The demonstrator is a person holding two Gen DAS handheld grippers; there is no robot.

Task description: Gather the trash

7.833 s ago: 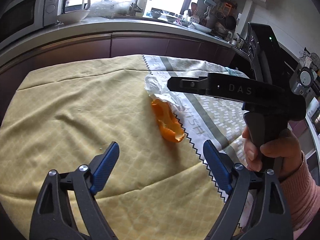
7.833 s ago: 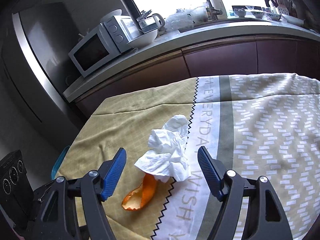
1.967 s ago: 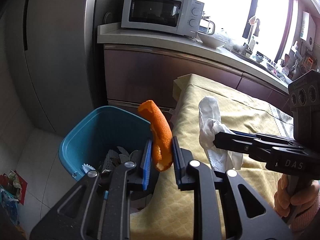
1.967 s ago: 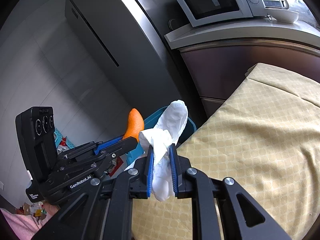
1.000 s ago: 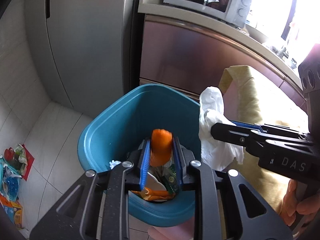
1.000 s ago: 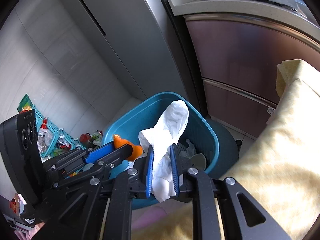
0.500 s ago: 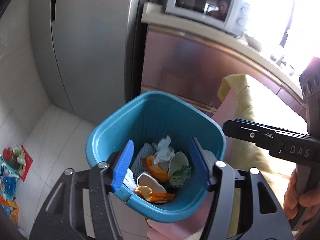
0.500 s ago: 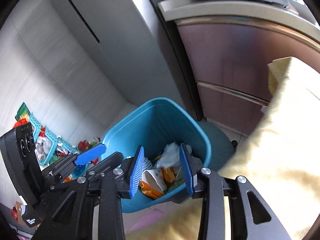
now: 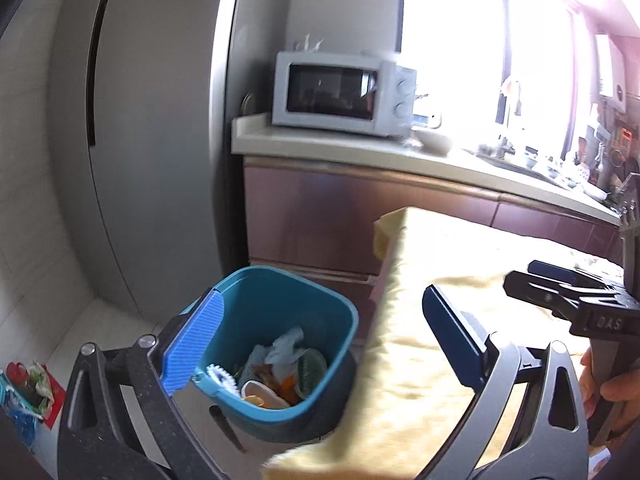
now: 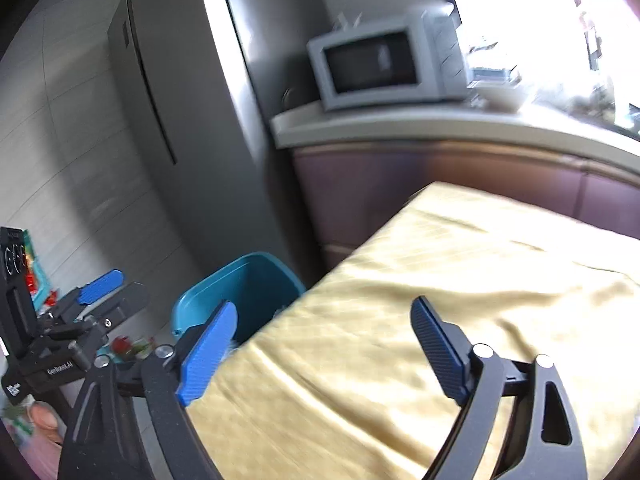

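Observation:
A teal trash bin (image 9: 344,332) stands on the floor beside the table's left end, and its rim shows in the right wrist view (image 10: 240,276). Inside lie a white tissue (image 9: 286,346), orange peel (image 9: 286,394) and other scraps. My left gripper (image 9: 324,344) is open and empty, raised above the bin and the table edge. My right gripper (image 10: 320,350) is open and empty over the yellow tablecloth (image 10: 440,300). The right gripper shows in the left wrist view (image 9: 560,280), and the left gripper shows in the right wrist view (image 10: 104,288).
A grey fridge (image 9: 132,140) stands behind the bin. A microwave (image 9: 340,94) sits on the counter (image 9: 400,156) above brown cabinets (image 9: 320,220). Colourful packets (image 9: 24,388) lie on the floor at left.
Both grippers opened and dropped the orange peel and the tissue into the bin, then rose and swung right toward the table.

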